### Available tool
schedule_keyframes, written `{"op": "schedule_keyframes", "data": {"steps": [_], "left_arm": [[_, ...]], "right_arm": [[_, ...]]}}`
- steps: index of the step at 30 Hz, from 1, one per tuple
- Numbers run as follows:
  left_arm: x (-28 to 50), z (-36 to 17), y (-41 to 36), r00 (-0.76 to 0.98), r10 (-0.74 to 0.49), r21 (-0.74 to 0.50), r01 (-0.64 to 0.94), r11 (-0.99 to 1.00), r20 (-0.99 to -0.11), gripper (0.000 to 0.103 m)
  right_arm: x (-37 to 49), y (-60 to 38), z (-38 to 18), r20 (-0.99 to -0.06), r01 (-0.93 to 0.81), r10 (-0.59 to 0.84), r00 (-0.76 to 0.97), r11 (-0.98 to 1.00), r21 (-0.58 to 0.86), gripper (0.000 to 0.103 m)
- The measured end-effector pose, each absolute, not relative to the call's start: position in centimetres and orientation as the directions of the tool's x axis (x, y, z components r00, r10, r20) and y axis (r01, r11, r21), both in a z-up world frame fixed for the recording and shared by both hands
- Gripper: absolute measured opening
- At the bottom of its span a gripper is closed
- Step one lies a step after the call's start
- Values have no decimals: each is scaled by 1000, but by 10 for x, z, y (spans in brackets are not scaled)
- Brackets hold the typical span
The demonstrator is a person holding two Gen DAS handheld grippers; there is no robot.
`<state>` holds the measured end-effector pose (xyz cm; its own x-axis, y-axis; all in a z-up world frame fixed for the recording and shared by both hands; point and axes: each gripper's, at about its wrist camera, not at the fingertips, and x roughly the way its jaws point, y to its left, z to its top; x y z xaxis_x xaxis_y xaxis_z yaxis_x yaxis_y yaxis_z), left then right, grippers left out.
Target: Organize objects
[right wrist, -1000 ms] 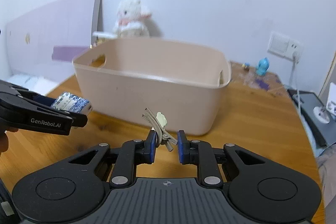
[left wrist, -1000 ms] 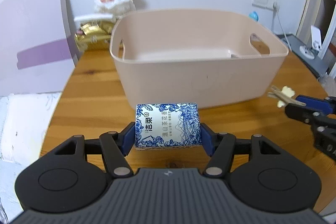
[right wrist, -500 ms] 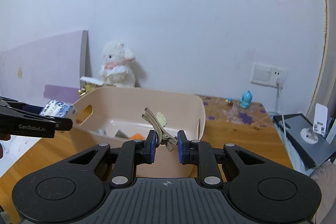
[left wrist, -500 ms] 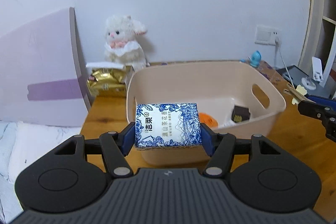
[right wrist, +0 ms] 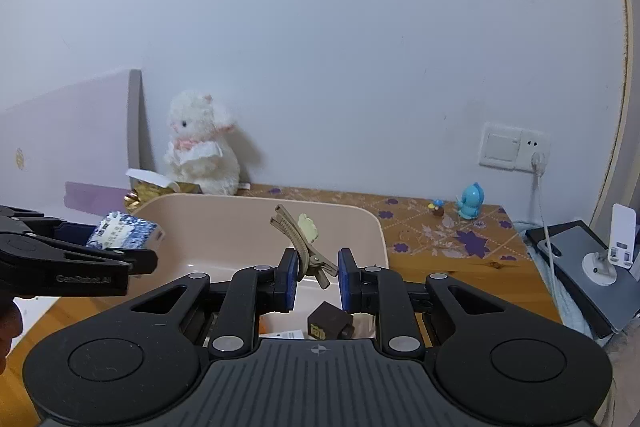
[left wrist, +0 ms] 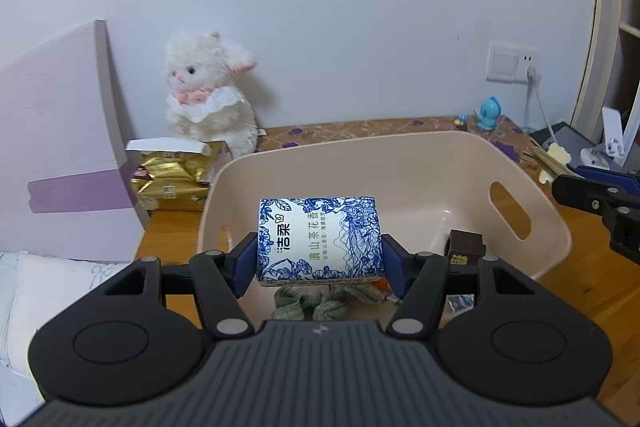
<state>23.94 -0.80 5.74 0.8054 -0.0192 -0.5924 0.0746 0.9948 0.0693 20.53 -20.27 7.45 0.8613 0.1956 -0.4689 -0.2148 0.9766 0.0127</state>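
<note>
Under the left claw (left wrist: pixel 319 259) sits a pink tub (left wrist: pixel 460 163) holding a brown box (left wrist: pixel 464 247) and green yarn (left wrist: pixel 320 301). This claw squeezes a blue tissue pack (left wrist: pixel 318 239) above the tub. The right claw (right wrist: pixel 318 281) pinches a hair clip (right wrist: pixel 298 239) over the tub too.

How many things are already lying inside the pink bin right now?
4 at least: brown box, green yarn, an orange item and a white card on the bin floor; the grippers hide more.

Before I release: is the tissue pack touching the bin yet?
Apart. In the right wrist view the tissue pack, clamped in the left gripper, hangs above the rim of the bin, with open space beneath it.
</note>
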Motion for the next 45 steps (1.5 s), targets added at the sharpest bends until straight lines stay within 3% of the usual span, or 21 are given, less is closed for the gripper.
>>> {"op": "schedule_keyframes", "data": {"steps": [8,17,19,23,32,42,45], "left_arm": [[295,19,-14,689,-17,49,76,996,-725,65],[313,-1,-5,593,-14,33,68,997,-805,66],[312,0,-5,595,-13,36,71,997,-804,66],[305,8,-6,629,-10,40,66,997,-777,77],[283,36,-4,690,-28,16,58,998,-723,80],[238,58,-7,748,-26,37,67,997,-664,80],[222,62,-6,758,-27,29,61,998,-652,80]], "right_arm": [[253,-188,42,-568,-208,157,808,978,-25,19],[279,-184,15,-662,-210,125,739,976,-50,19],[278,-184,16,-659,-205,122,742,977,-50,33],[272,-189,24,-645,-201,152,749,979,-2,57],[247,-203,50,-603,-180,158,782,983,24,72],[202,-213,77,-539,-182,177,824,982,44,80],[189,-213,81,-531,-187,185,827,981,51,88]]}}
